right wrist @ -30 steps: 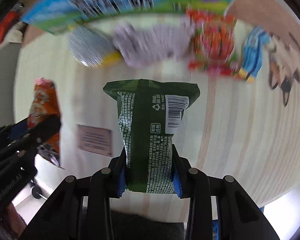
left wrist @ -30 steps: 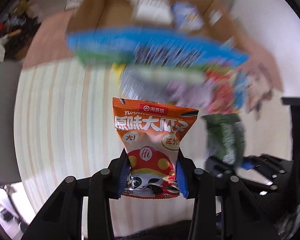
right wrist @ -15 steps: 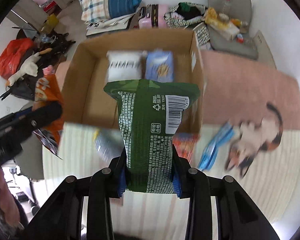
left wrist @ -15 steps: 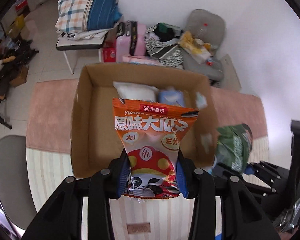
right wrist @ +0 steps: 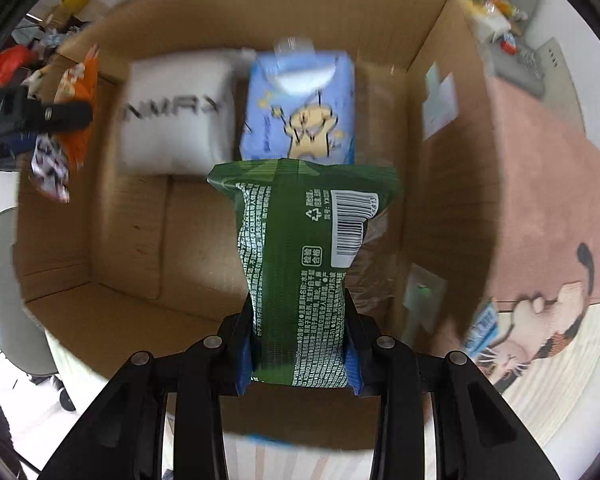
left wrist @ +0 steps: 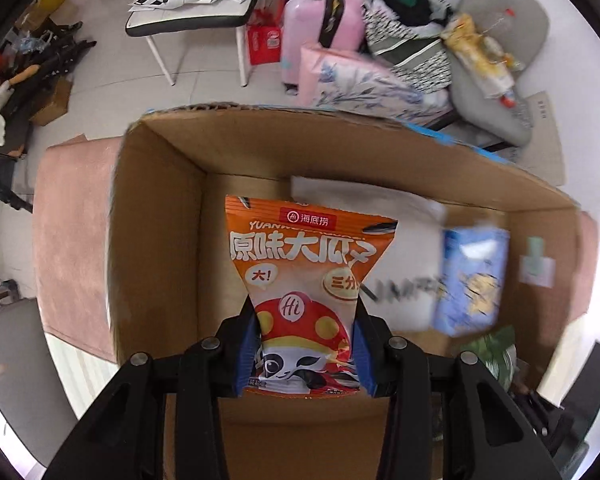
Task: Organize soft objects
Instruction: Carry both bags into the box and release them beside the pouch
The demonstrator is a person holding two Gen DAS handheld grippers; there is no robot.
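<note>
At the far left of the left wrist view a grey chair seat (left wrist: 8, 360) sits beside a pink plush mat (left wrist: 76, 240) on which the open brown cardboard box (left wrist: 156, 240) stands. Above the box's bare left portion hangs the left gripper (left wrist: 306, 344), its blue-padded fingers (left wrist: 246, 354) clenched on the lower part of an orange foil snack packet with a red mushroom-capped panda (left wrist: 306, 276) — the packet hangs inside the box opening, above the floor of the box. To its right a white soft pillow-like pack with dark lettering (left wrist: 396, 276) lies on the box floor, and just beside that a light blue tissue pack with a yellow cartoon figure (left wrist: 472, 276). At the lower right edge a corner of the green packet (left wrist: 496, 352) shows, blurred.

In the right wrist view the orange packet (right wrist: 76, 120) and the black left tool appear at the left rim of the box (right wrist: 60, 248). The white pack (right wrist: 176, 120) and blue tissue pack (right wrist: 300, 108) lie side by side against the far wall. In the centre the right gripper (right wrist: 298, 352) grasps the lower end of a dark green plastic snack packet printed with white text and a barcode (right wrist: 300, 248), held over the box interior. Right of the box the pink mat (right wrist: 540, 208) meets a cat-patterned cloth (right wrist: 548, 320) on the striped tabletop (right wrist: 560, 392).
</note>
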